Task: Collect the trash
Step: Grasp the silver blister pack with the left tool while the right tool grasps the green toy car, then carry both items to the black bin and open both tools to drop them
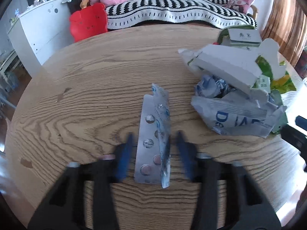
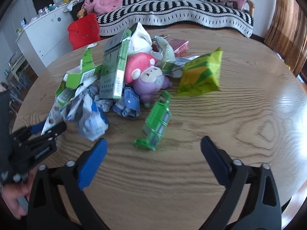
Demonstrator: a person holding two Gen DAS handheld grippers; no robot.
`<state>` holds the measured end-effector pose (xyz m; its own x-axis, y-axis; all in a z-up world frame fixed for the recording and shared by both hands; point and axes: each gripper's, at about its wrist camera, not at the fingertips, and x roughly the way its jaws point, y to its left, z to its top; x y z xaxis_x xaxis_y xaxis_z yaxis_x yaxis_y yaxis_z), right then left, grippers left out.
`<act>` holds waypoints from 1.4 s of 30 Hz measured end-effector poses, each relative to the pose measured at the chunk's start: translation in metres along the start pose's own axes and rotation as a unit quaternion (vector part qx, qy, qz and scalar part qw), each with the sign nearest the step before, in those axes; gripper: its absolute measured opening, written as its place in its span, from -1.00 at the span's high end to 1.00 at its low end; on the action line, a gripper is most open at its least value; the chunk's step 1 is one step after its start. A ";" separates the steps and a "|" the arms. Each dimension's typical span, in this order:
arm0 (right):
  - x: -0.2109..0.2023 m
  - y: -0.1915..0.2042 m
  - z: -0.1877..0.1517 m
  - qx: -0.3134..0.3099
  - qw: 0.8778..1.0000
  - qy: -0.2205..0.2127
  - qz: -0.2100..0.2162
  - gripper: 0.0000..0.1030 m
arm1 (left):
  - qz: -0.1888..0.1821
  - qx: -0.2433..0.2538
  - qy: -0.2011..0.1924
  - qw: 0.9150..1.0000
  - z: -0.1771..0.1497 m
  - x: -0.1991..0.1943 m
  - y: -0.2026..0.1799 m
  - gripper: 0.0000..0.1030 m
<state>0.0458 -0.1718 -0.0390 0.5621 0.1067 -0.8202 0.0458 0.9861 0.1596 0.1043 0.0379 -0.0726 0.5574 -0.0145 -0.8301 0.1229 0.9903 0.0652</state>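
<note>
A folded silver pill blister pack [image 1: 153,140] lies between the blue fingers of my left gripper [image 1: 154,136]; the jaws stand a little apart on either side of it, not touching. A trash pile of torn cartons and crumpled paper [image 1: 236,88] lies to its right. In the right wrist view my right gripper [image 2: 153,145] is wide open and empty, just short of a green plastic clip [image 2: 156,123]. Behind it are a pink-and-purple toy [image 2: 147,76], a yellow-green snack bag [image 2: 201,74] and a green carton [image 2: 115,67]. The left gripper [image 2: 48,128] shows at the left edge with the blister pack [image 2: 50,118].
The round wooden table [image 1: 86,99] carries everything. A red stool [image 1: 88,21], a white cabinet [image 1: 38,32] and a striped sofa [image 1: 172,11] stand beyond its far edge. A red box [image 2: 179,47] lies at the back of the pile.
</note>
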 end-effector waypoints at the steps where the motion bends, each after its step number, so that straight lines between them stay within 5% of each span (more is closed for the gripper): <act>1: 0.005 0.000 0.002 0.006 1.000 0.003 0.002 -0.68 | 0.002 0.001 -0.001 1.000 0.000 0.000 -0.001 0.51; 3: 0.013 0.001 0.006 0.014 1.000 0.013 0.005 -0.45 | 0.001 -0.002 -0.005 1.000 -0.001 -0.002 0.000 0.52; 7: 0.023 0.007 0.007 0.003 1.000 0.011 -0.005 0.39 | 0.004 -0.010 -0.016 1.000 0.000 -0.012 -0.002 0.53; 8: 0.023 0.007 0.007 0.004 1.000 0.010 -0.003 0.45 | 0.008 -0.012 -0.021 1.000 0.001 -0.017 -0.001 0.53; 17: -0.042 -0.034 -0.008 0.000 0.999 -0.038 -0.001 0.57 | -0.003 -0.020 -0.062 0.998 0.005 -0.063 -0.024 0.53; 25: -0.137 -0.162 -0.048 0.065 0.992 -0.101 -0.049 0.57 | -0.085 0.044 -0.109 0.989 0.003 -0.109 -0.136 0.53; 33: -0.196 -0.325 -0.127 0.186 0.969 -0.103 -0.129 0.57 | -0.187 0.140 -0.108 0.966 -0.028 -0.135 -0.295 0.53; 42: -0.206 -0.449 -0.222 0.299 0.938 -0.057 -0.163 0.57 | -0.309 0.269 -0.070 0.910 -0.108 -0.144 -0.470 0.53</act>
<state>-0.2736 -0.6085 -0.0633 0.5206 -0.2366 -0.8204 0.6674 0.7120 0.2182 -0.1226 -0.4100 -0.0440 0.3398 -0.6001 -0.7242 0.8110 0.5769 -0.0976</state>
